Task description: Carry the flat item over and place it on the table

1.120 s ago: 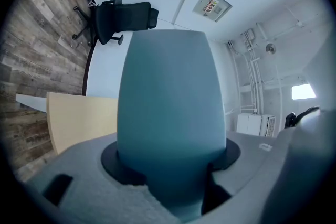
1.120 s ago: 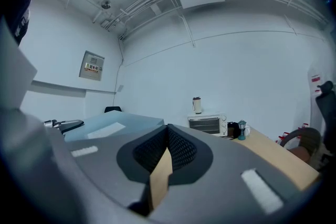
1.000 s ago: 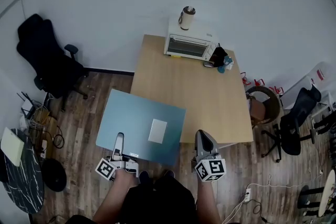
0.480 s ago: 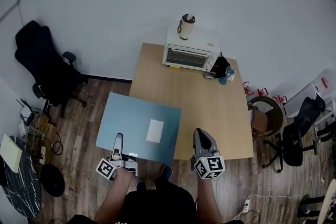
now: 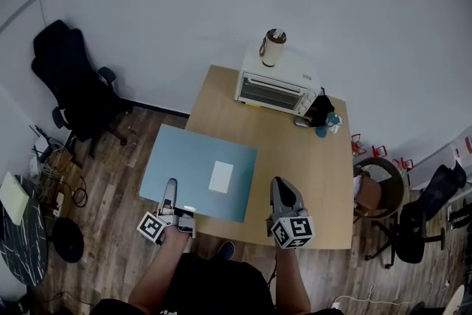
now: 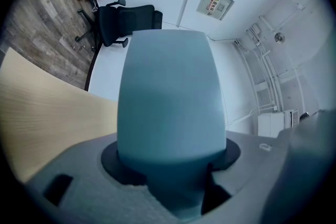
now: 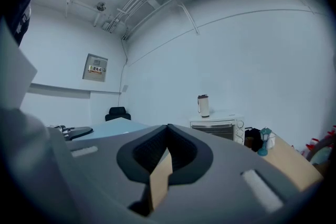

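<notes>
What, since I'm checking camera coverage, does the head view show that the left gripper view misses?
Only the head view: the board's white label and the person's forearms. Only the left gripper view: a wall notice high up. Both: the blue board clamped in the left gripper, the wooden table, the black chair.

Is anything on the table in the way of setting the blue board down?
Nothing visible does. The blue board, clamped in the left hand-held gripper, overlaps the table's bare near-left part in the head view. The toaster oven and small items sit at the far end.
</notes>
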Motion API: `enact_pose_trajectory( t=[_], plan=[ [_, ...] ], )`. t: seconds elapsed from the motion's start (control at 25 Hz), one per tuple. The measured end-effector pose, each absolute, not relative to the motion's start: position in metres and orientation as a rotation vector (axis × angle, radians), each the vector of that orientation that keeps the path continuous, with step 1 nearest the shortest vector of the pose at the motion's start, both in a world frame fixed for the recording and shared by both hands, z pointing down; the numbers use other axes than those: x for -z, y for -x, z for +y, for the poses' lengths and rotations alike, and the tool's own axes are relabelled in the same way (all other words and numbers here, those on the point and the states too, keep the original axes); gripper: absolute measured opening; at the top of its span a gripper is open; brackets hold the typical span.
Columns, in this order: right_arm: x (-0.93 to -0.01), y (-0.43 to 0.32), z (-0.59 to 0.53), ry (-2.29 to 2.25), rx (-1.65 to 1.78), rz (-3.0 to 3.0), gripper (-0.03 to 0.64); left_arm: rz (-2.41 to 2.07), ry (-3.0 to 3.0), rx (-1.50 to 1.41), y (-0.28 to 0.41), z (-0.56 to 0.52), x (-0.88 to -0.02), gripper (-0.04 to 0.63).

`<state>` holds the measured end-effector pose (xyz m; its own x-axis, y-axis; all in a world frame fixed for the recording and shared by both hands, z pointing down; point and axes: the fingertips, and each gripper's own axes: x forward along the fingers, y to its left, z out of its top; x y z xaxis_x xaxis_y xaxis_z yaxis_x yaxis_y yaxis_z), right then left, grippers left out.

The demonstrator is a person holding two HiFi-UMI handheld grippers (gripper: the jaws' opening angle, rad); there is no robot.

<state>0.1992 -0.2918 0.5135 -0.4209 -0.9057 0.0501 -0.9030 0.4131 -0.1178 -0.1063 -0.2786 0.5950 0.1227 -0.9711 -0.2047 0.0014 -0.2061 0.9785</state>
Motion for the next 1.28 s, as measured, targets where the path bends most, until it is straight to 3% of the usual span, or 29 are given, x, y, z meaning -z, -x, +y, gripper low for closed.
enact_pose_trajectory(
  t=[0.52,1.28],
  plan=[
    [-0.528,-0.2,-0.388,1.725,0.161,2.607,0.007,-1.013,-1.403,1.234,0.097,-0.37,-0.613,0.27],
    [-0.561,-0.167,-0.409,1.766,0.266,2.654,0.007,-1.202,-1.001,0.969,0.092,-0.448,-0.778,0.268]
  ],
)
